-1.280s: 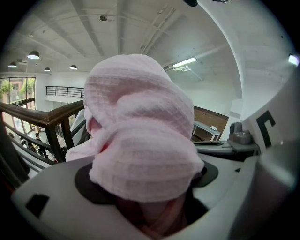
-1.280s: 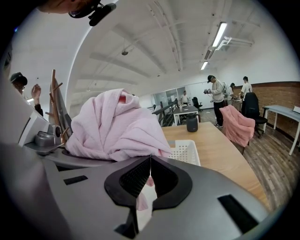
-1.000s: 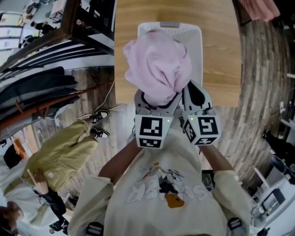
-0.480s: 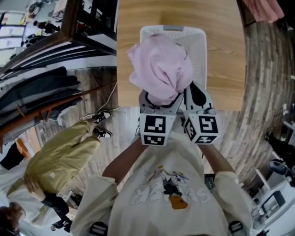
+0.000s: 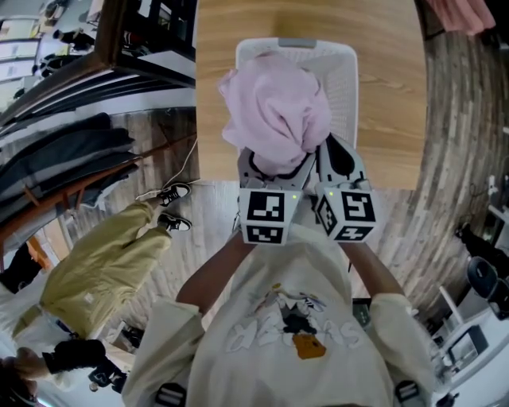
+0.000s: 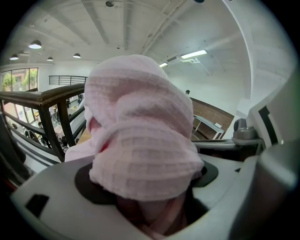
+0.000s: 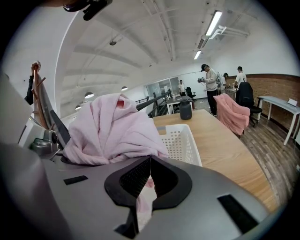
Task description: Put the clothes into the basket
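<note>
Pink cloth (image 5: pixel 274 107) is bunched in a big wad at upper centre of the head view, held up over the white basket (image 5: pixel 347 91) and not down in it; it covers most of the basket's opening. The basket sits on the wooden surface (image 5: pixel 390 95), top centre, its near end close to the surface's near edge. Left tongs (image 5: pixel 274 168) just below the wad: spread wide, with thick cloth filling the gap between them and heaped over their tips, so they grip the bulk. Right tongs (image 7: pixel 149 161) touching beside the left ones: pressed together, pinching a thin fold of the same cloth that hangs below the tips. Both marker cubes are side by side at frame centre, with the wearer's cream sweatshirt (image 5: pixel 278 334) below. Another pink garment (image 5: pixel 457 16) is at the upper right corner. A person in olive clothes (image 5: pixel 103 262) is on the wood floor, lower left. Dark garments (image 5: pixel 71 155) hang at the left. In the right gripper view a black cylinder (image 7: pixel 186 110) stands at the far end of the surface, with people standing beyond it.
</note>
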`<state>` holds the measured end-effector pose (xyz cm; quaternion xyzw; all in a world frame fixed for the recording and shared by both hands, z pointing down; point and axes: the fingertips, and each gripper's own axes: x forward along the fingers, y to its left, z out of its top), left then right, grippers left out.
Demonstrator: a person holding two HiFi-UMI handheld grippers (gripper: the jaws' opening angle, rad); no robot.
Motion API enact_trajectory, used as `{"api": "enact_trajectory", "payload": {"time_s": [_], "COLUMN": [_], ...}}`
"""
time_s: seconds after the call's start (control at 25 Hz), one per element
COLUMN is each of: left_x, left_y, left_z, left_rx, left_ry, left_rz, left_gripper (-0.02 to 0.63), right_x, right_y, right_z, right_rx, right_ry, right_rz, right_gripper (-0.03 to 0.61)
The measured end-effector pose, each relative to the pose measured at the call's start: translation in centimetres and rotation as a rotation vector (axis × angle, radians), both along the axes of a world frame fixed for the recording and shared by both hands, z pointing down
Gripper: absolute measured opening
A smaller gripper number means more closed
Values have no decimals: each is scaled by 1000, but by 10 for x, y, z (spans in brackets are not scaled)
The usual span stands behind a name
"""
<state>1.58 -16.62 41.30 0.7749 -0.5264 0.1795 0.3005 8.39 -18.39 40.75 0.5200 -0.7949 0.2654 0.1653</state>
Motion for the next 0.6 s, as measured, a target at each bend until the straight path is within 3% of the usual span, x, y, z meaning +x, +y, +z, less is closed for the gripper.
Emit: {"api": "enact_trajectory", "payload": {"time_s": [0.6], "left_x": [4], "left_y": [-18], "left_z": [31], "left_rx": [-64], "left_ry": [-8], "left_rz": [-11], "left_gripper": [420], "right_x": [5], "right_y": [-18], "right_z": [33], "right_rx": [-73], "right_ry": [7], "right_rz": [17], "right_gripper": [21]}}
